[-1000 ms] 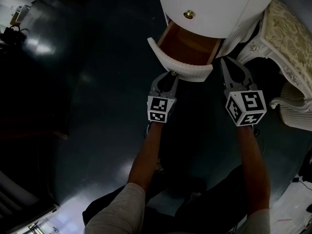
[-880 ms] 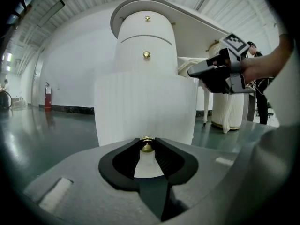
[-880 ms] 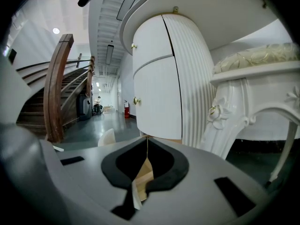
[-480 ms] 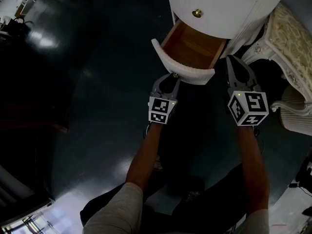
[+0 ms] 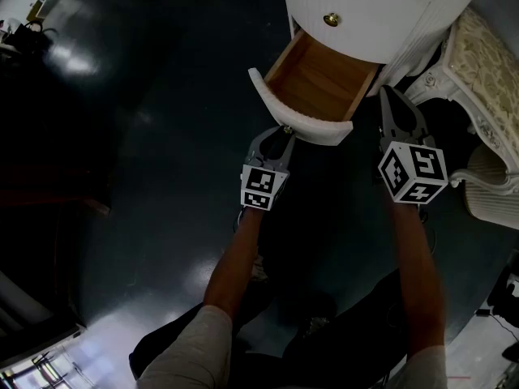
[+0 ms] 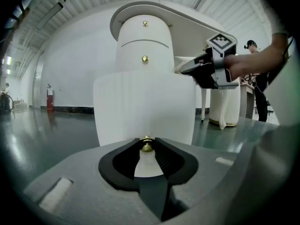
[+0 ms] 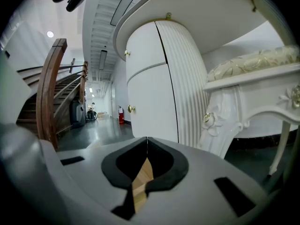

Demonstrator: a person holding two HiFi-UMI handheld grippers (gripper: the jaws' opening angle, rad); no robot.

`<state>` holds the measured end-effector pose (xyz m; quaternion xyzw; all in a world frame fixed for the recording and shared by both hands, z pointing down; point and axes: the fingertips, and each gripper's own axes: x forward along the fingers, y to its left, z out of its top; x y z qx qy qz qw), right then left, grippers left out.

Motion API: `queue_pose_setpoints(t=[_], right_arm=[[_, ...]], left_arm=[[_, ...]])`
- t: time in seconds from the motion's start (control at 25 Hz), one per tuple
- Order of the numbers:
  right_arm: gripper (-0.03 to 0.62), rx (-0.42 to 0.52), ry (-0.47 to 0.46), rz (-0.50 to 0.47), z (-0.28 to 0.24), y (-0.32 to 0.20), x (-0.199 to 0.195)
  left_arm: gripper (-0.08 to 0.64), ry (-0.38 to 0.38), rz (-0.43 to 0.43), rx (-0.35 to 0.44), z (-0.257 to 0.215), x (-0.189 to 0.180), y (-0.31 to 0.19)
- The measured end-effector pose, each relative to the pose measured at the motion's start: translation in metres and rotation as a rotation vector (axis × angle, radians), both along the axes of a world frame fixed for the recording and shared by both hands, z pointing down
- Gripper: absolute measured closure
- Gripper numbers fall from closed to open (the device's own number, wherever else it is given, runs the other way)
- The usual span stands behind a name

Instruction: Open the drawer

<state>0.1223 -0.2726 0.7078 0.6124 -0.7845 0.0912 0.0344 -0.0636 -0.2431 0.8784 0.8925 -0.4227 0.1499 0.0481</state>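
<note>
We see a dark glossy floor (image 5: 146, 185) under a white round-fronted cabinet (image 5: 381, 6); its drawer (image 5: 302, 125) stands pulled well out below a closed front, its wooden inside open to the head view; our left gripper (image 5: 283, 131) has its jaws part closed, the tips pinching the drawer's small brass knob (image 6: 146, 147); our right gripper (image 5: 389, 96) hangs just beside the drawer's right side, jaws pressed together, holding nothing.

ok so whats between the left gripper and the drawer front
Only the brass knob; the left gripper is closed on it against the white drawer front, shown in the left gripper view.
</note>
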Motion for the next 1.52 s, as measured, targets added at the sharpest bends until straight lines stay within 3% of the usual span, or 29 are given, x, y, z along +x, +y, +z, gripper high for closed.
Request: queue_pose_setpoints(t=[0.44, 1.08, 1.52], right_arm=[[0.575, -0.005, 0.019, -0.08, 0.001, -0.002, -0.038], [0.575, 0.004, -0.03, -0.046, -0.009, -0.009, -0.046], [0.575, 0.007, -0.035, -0.082, -0.012, -0.01, -0.064]], left_arm=[[0.457, -0.01, -0.015, -0.004, 0.001, -0.01, 0.016], [0.457, -0.012, -0.012, 0.005, 0.002, -0.029, 0.04], [0.457, -0.016, -0.033, 0.006, 0.003, -0.036, 0.05]])
